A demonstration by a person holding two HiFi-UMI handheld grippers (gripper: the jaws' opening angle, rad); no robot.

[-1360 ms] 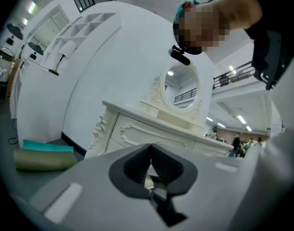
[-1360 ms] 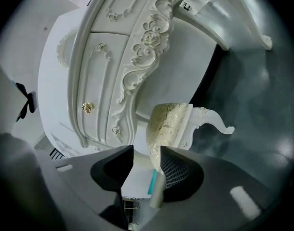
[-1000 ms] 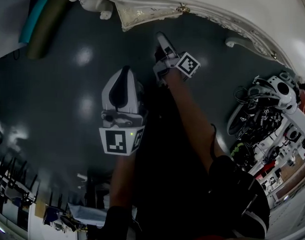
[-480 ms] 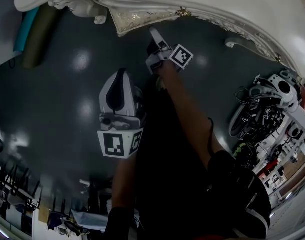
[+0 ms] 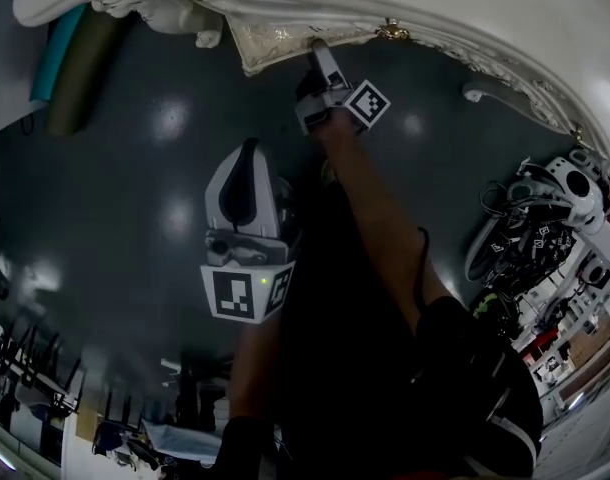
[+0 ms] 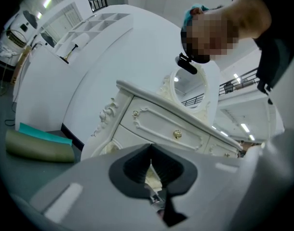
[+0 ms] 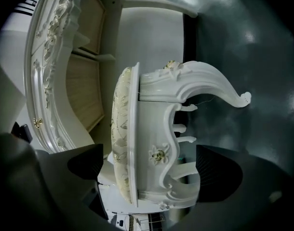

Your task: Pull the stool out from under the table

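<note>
- Now our right claw point(image 5: 319, 58) has just been opening wide, and the stool point(image 7: 156, 105) has its seat edge between the jaws, with no pad pressing yet.
- We see the stool tucked under the tabletop point(image 5: 435, 3), straight ahead of the right claw, the nearer one.
- Our left claw point(image 5: 247, 163) is closed and empty, well behind.

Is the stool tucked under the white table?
Yes, only a corner of the stool pokes out from beneath the table.
</note>
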